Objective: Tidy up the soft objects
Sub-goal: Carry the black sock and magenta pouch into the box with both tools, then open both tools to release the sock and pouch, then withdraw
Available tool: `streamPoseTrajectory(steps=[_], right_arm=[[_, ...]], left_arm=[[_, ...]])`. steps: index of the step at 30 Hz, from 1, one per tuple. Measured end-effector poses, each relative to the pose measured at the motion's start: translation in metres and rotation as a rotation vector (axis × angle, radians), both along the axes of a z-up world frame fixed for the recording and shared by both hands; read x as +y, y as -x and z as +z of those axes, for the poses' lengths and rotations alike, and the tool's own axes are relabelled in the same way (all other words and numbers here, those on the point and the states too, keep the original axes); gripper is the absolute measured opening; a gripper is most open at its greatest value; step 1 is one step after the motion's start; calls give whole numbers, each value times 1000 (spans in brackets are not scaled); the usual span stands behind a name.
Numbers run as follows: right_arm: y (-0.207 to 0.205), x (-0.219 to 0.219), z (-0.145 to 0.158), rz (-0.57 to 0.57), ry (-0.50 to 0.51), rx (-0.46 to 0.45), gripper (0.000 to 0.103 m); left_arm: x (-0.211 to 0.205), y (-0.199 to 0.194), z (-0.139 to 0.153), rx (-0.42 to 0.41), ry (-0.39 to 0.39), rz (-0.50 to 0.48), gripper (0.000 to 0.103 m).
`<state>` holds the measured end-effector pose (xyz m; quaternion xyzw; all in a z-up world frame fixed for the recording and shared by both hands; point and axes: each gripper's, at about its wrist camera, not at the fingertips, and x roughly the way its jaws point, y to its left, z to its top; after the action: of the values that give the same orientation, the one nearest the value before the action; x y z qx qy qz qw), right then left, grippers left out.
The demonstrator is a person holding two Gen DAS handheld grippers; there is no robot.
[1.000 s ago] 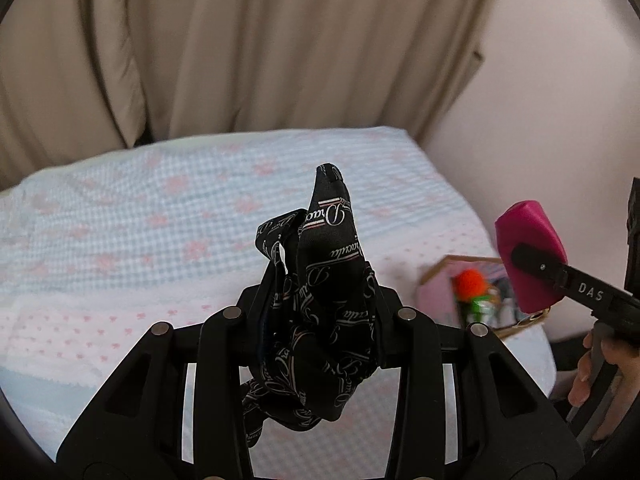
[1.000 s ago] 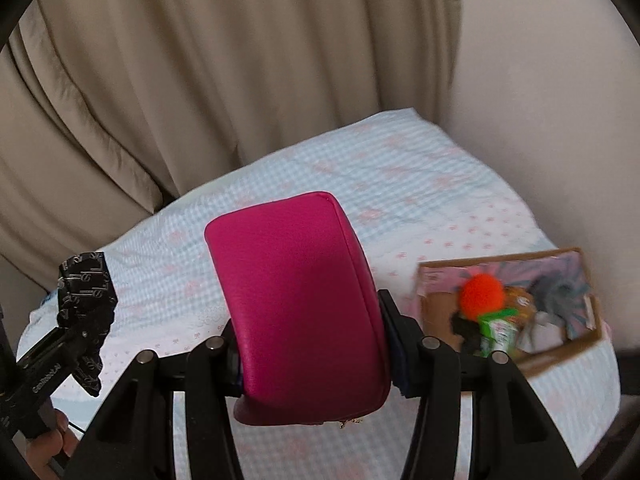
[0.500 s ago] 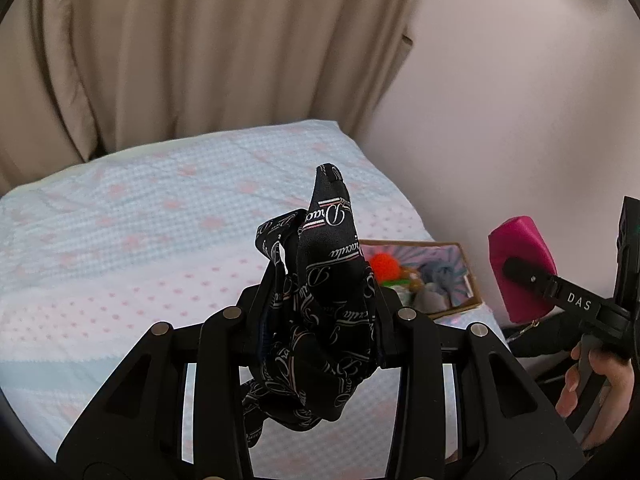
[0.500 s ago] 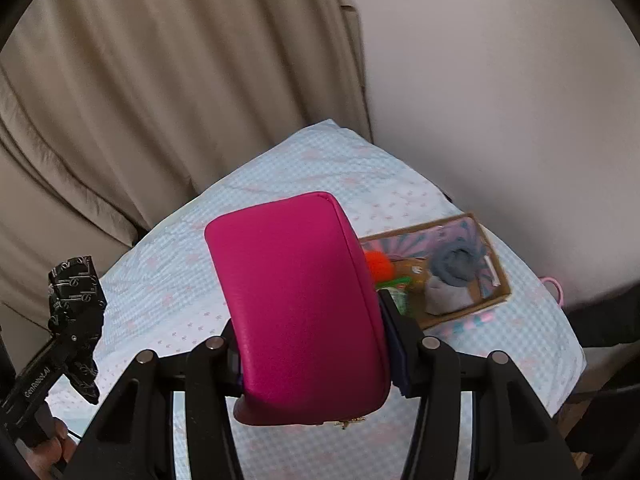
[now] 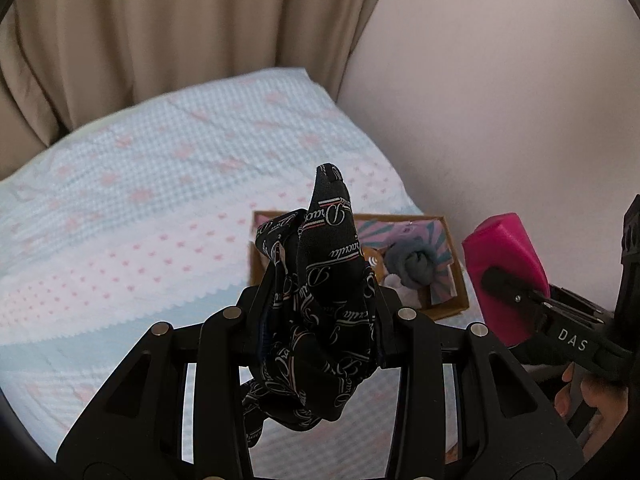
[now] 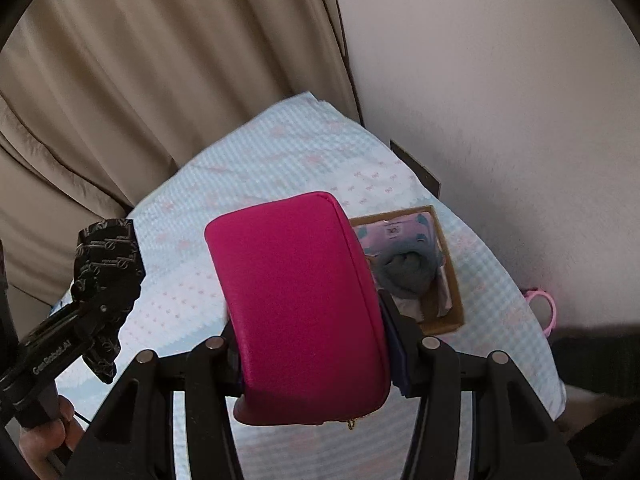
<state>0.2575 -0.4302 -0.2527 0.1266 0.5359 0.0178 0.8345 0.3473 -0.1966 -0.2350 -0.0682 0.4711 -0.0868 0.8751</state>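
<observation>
Left gripper (image 5: pixel 320 312): I have its jaws clamped on the black printed cloth (image 5: pixel 320 300), which stands up between the fingers and hangs below them.
Right gripper (image 6: pixel 312 356): I hold the magenta pouch (image 6: pixel 296 304) pinched upright between its fingers.
Cardboard box (image 6: pixel 452 280): ahead of both tongs on the bed (image 5: pixel 140 220), by its far right edge; a grey rolled cloth (image 6: pixel 404 272) lies inside.
In my way: the cloth hides the box's left part in the left view; the pouch covers its left edge in the right view.
Surroundings: beige curtain (image 5: pixel 180 32) beyond the bed, wall (image 6: pixel 500 80) to the right, pink ring (image 6: pixel 544 308) at the bed's right edge.
</observation>
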Motion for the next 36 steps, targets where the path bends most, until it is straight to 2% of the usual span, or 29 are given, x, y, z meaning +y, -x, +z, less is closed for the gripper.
streamPoseTrajectory(steps=[3,8,17,20,22,23,24,25,26,27,28,29,36], right_arm=[[-19,-23,-31,5,-48,38,48],[-42,-36,-76,44,-56,80,48],[-50,-16,-126,303,93,55,49],[-52,-12,-138,359,127,48,50],[-50,-9,-144,410,146,39,50],[-50,-6,-146,430,148,40,50],[-47,-2,-149,465,154,40,51],[-44,2,-151,495,159,37,53],[-41,5,-153,519,163,33,62],[-38,7,-155,537,165,28,68],[-36,7,-156,547,164,31,87],[-34,7,-157,545,168,35,98],[-28,2,-150,498,189,18,99]], left_arm=[[-18,-27,-28,48,-14,22,33],[-36,-65,-74,121,-60,31,33],[-42,-99,-127,201,-124,17,33],[-43,-104,-134,210,-141,14,35],[-44,-107,-135,204,-142,13,45],[-43,-109,-136,203,-133,11,58],[-44,-111,-136,201,-123,11,83],[-45,-112,-136,202,-117,7,96],[-46,-114,-136,208,-115,2,103],[-47,-114,-136,208,-120,-1,103],[-47,-114,-135,208,-127,-5,103],[-47,-113,-133,206,-135,-6,103],[-40,-103,-123,198,-141,16,103]])
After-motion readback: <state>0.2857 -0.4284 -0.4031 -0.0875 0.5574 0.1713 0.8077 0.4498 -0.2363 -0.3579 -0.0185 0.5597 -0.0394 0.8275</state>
